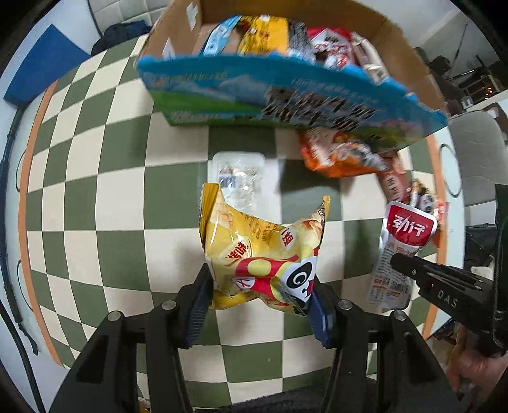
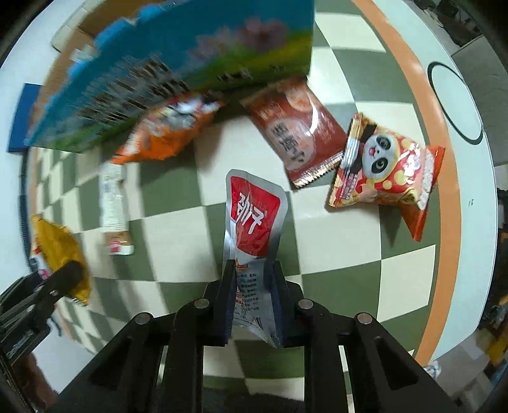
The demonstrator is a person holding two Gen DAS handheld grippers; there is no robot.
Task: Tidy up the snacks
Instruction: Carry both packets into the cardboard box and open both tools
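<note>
My left gripper (image 1: 260, 286) is shut on a yellow snack bag with a panda face (image 1: 263, 251), held above the checkered cloth. The same bag (image 2: 58, 251) shows at the lower left of the right wrist view, with the left gripper (image 2: 63, 279) on it. My right gripper (image 2: 252, 286) is shut on a silver pouch with a red label (image 2: 252, 219), lifted off the table. In the left wrist view that pouch (image 1: 400, 247) hangs at the right in the right gripper (image 1: 403, 265). A cardboard box (image 1: 377, 22) with a blue and green flap (image 1: 285, 89) holds several snack packs at the top.
On the green and cream checkered cloth (image 2: 333, 279) lie an orange bag (image 2: 165, 133), a dark red pack (image 2: 298, 133), a red panda bag (image 2: 384, 171) and a clear pack (image 1: 238, 178). A blue pad (image 1: 41, 66) sits at the far left.
</note>
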